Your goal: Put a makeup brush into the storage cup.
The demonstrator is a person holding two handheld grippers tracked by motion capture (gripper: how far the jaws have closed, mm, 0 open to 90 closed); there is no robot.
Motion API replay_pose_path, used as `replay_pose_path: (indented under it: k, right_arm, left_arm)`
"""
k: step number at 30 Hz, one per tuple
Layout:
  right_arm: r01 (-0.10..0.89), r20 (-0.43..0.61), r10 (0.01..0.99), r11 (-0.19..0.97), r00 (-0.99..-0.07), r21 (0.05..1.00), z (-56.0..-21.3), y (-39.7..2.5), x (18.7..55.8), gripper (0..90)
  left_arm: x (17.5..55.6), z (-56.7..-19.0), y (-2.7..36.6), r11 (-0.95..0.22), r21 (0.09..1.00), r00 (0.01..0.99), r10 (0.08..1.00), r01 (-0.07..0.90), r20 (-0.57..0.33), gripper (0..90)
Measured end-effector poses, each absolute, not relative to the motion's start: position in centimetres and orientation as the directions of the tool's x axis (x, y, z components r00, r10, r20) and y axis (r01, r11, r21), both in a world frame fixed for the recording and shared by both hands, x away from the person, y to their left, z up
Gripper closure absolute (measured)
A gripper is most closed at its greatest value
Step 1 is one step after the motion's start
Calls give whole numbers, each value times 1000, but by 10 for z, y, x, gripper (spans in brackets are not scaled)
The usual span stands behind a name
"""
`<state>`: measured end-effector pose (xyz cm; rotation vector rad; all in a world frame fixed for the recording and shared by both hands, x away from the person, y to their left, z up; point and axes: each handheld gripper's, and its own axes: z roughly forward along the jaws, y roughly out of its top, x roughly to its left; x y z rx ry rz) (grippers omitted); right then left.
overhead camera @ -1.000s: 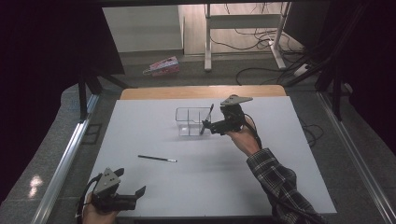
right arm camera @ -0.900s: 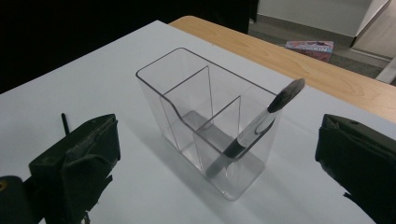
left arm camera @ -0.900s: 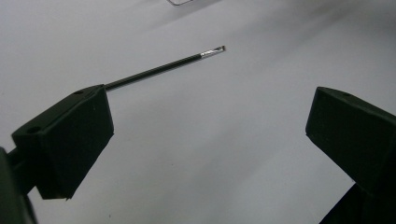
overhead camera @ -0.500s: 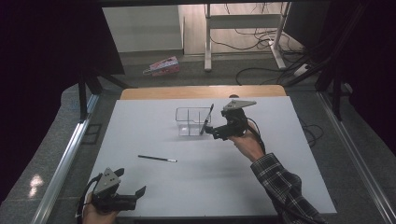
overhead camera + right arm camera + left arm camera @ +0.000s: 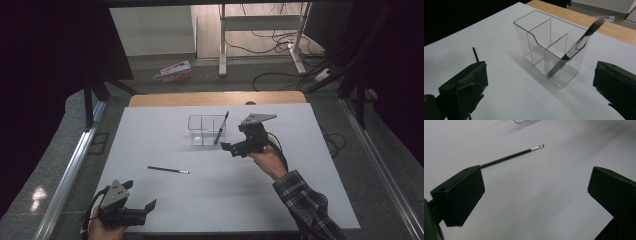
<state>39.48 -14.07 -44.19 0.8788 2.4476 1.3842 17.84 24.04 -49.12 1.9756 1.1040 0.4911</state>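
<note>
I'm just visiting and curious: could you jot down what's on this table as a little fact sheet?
Table: white top
Organizer: clear, with compartments, standing upright
Brush: leaning in the organizer's end compartment, bristles up
Second brush: thin, dark, lying flat on the table
Right gripper: open, beside the organizer, holding nothing
Left gripper: open, at the table's near edge

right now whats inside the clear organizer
One makeup brush stands tilted in the organizer's nearest compartment, bristles up and leaning over the rim. The other compartments look empty through the clear walls. Nothing is covered, though the brush's handle tip blurs against the base.
</note>
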Motion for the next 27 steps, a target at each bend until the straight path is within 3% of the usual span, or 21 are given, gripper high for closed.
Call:
replay_pose_path:
  k: [27]
  right_arm:
    - [393, 102, 575, 408, -812, 824, -439, -168, 368, 0]
  left_arm:
    - [178, -491, 240, -298, 798, 543, 838, 525, -44, 16]
